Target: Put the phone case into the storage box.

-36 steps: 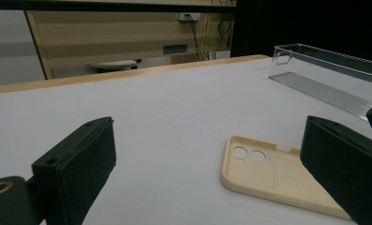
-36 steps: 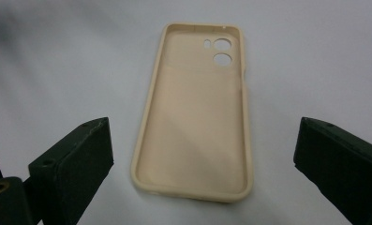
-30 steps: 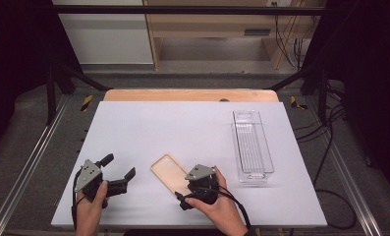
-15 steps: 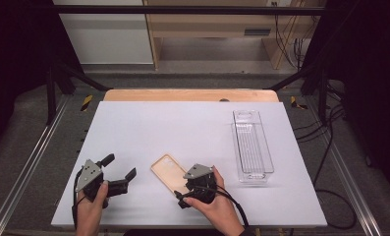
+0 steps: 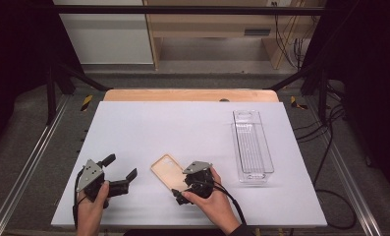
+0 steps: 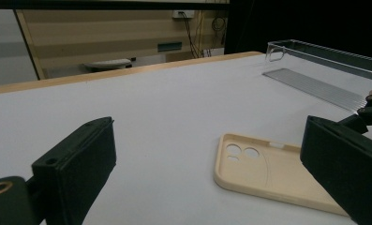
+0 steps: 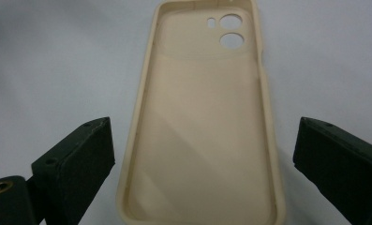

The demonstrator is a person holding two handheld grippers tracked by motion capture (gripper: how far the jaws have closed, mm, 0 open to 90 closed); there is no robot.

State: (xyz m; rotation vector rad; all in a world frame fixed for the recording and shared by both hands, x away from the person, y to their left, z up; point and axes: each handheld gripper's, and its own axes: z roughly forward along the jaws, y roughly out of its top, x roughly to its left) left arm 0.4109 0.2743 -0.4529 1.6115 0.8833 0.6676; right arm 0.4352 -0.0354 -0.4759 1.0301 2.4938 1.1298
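A dim workshop with shelving and cables behind frames the white surface [image 5: 192, 142] in the high view. On it the beige phone case [image 5: 169, 171] lies flat, hollow side up, toward the near edge, well apart from the clear plastic tray [image 5: 252, 145] at the right. The right claw [image 5: 181, 193] sits at the case's near end, angled down over it; the left claw [image 5: 120, 172] rests to the case's left, jaws spread wide, touching nothing.

In the left gripper view the case [image 6: 268, 171] shows low and side-on, its thin raised rim and camera holes plain, with the tray [image 6: 324, 65] beyond. This view tells how shallow the rim is, which the high view does not.

In the right gripper view the case [image 7: 202, 122] lies lengthwise between the wide-open jaws, camera holes at the far end, a gap on each side. Probably the jaws hang slightly above the surface, though height is hard to read here.

To grip well, I judge the right claw should drop until its jaws flank the long rims, stay centred, then close gently, since the soft walls may buckle.
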